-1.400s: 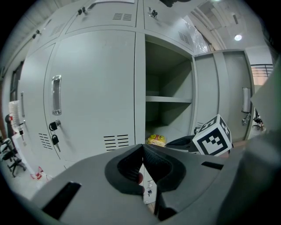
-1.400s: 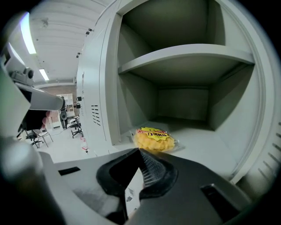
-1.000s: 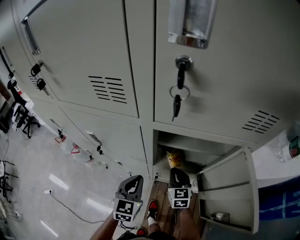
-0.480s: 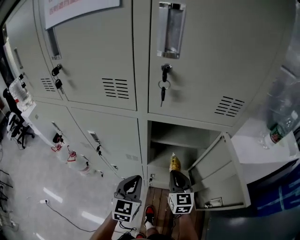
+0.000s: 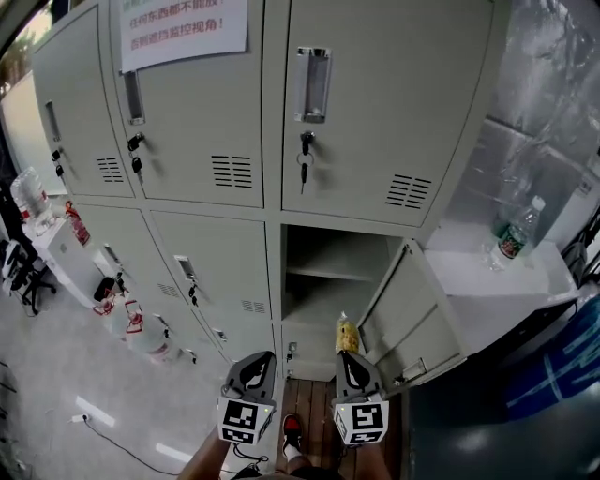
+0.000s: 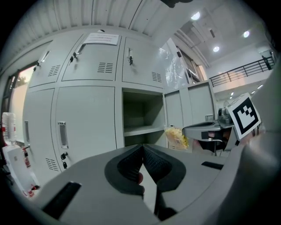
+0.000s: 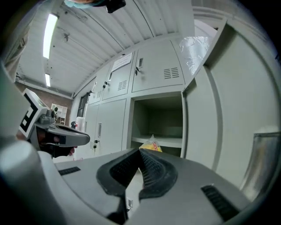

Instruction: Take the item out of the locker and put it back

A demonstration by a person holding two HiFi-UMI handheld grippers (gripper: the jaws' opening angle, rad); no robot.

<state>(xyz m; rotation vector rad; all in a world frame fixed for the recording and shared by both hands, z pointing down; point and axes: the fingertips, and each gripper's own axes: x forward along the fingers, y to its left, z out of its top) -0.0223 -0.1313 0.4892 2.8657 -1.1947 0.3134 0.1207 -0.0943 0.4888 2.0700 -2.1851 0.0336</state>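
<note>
A person standing before a bank of grey metal lockers holds a yellow snack bag [image 5: 347, 332] pinched at the tip of the right gripper [image 5: 349, 356], whose jaws are closed tight on the bag's edge. The bag hangs clear of the open locker [image 5: 319, 246], just in front of the lower part of its opening and beside the door [image 5: 412, 314], which stands swung out to the right. Inside the compartment a single shelf [image 5: 330, 273] crosses the space and carries nothing visible.

The right gripper view looks along the shut jaws at the bag's crumpled top, with the shelf behind it. The left gripper [image 5: 255, 362] is held level beside the right one, its jaws pressed together on nothing, pointing at the closed locker doors left of the opening.

A set of keys [image 5: 304, 161] hangs from the lock of the door above the open compartment, and a printed notice [image 5: 183, 23] is stuck to the upper door to its left. To the right, a clear plastic bottle [image 5: 506, 240] stands upright on a white desk [image 5: 534, 281].
</note>
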